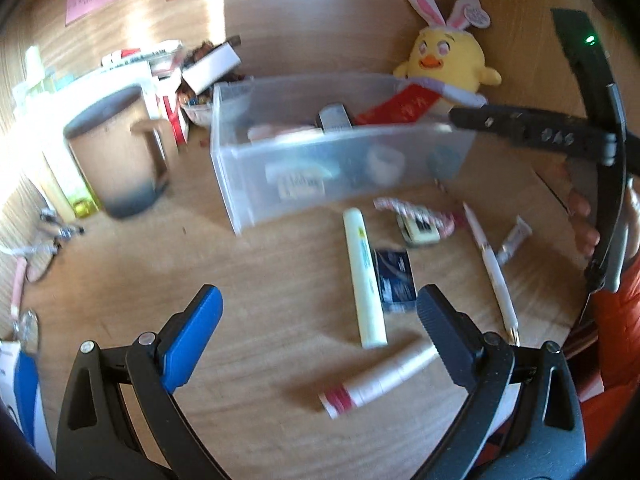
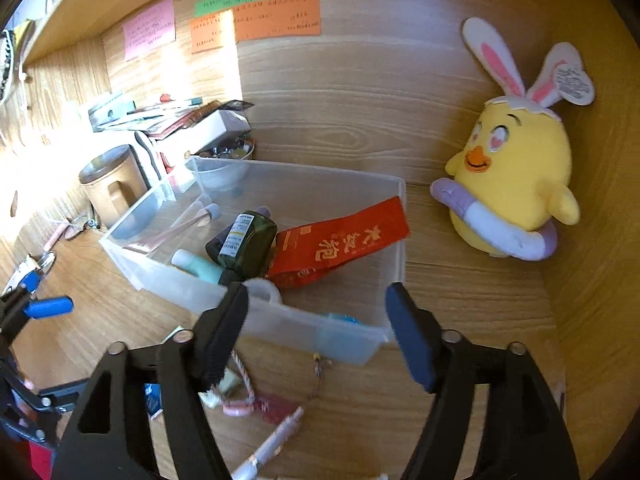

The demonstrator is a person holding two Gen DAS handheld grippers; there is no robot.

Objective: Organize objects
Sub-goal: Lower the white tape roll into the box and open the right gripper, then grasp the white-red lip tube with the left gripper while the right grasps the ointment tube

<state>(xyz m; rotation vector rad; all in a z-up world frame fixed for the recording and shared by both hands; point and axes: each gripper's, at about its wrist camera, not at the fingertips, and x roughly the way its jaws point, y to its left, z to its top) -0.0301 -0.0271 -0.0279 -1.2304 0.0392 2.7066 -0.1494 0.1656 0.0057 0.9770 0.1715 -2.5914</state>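
The clear bin (image 2: 384, 216) on the table (image 2: 460, 292) holds a red packet (image 2: 340, 240) and green bottle (image 2: 244, 240), the right gripper (image 2: 316, 332) tilted down above its near wall, fingers apart and empty, while the left gripper (image 1: 320, 332), fingers apart, slants toward a yellow tube (image 1: 364, 276).

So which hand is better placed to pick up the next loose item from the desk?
Probably the left. The left gripper is open and points down at the pale tube lying on the desk. The right gripper is also open and empty, but it sits at the bin.
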